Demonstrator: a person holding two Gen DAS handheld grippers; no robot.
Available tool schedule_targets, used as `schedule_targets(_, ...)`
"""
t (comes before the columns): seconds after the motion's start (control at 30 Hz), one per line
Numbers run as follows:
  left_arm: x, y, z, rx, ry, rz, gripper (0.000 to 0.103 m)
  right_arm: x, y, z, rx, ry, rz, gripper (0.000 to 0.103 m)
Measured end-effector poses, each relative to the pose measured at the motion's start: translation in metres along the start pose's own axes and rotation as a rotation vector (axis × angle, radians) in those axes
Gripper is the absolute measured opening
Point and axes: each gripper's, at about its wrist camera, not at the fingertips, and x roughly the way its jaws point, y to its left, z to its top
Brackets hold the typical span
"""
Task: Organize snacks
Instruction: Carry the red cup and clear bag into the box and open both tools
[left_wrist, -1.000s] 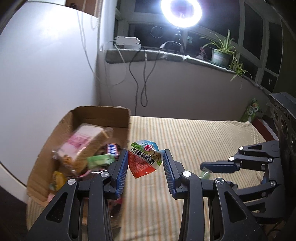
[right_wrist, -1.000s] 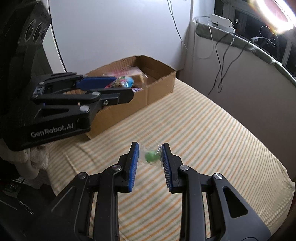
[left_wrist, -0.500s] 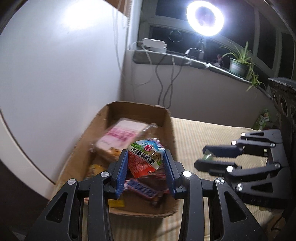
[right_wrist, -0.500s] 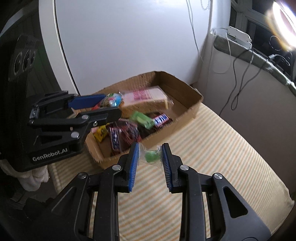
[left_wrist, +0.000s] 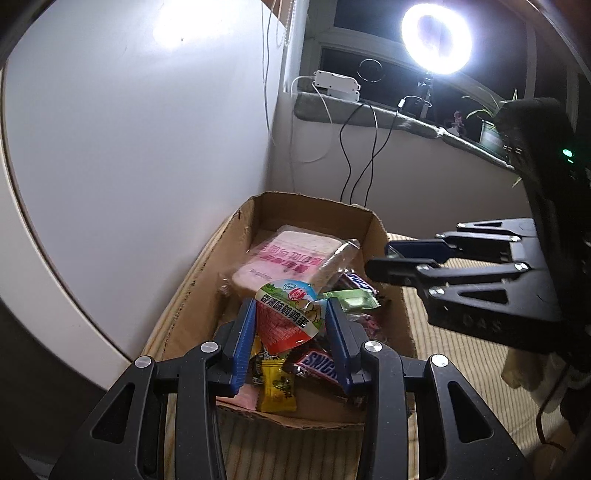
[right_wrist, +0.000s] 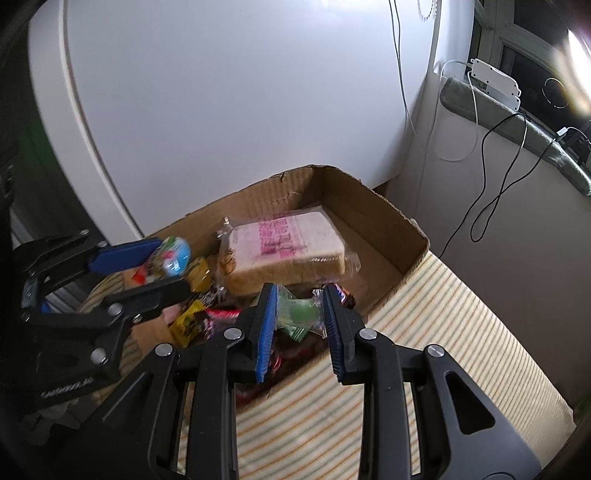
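Observation:
My left gripper (left_wrist: 290, 310) is shut on a red, white and green snack packet (left_wrist: 290, 316) and holds it over the near end of the cardboard box (left_wrist: 376, 229). From the right wrist view that same left gripper (right_wrist: 159, 258) shows at the left with the packet (right_wrist: 171, 256). My right gripper (right_wrist: 300, 308) is shut on a green candy in a clear wrapper (right_wrist: 301, 312), above the box's near right rim (right_wrist: 413, 236). In the left wrist view the right gripper (left_wrist: 380, 262) reaches in from the right. Inside lie wrapped bread (left_wrist: 291, 258), a Snickers bar (left_wrist: 319, 363) and a yellow packet (left_wrist: 276, 386).
The box sits on a striped cloth (right_wrist: 436, 325) against a white wall (left_wrist: 129, 147). Cables (left_wrist: 354, 162) hang from a ledge carrying a white adapter (left_wrist: 336, 85). A ring light (left_wrist: 437, 38) glares above, and a potted plant (left_wrist: 489, 129) stands on the sill.
Both grippers have swung left from over the striped cloth to over the box, each still carrying its snack. The box now fills the middle of both views.

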Motion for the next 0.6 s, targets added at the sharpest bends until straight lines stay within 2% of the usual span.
schedule_targets(0.6,0.007,0.006,0.005,-0.007,0.013,0.000,0.037,0.031,-0.016,0.008,0.050,0.029,0.010,0.027)
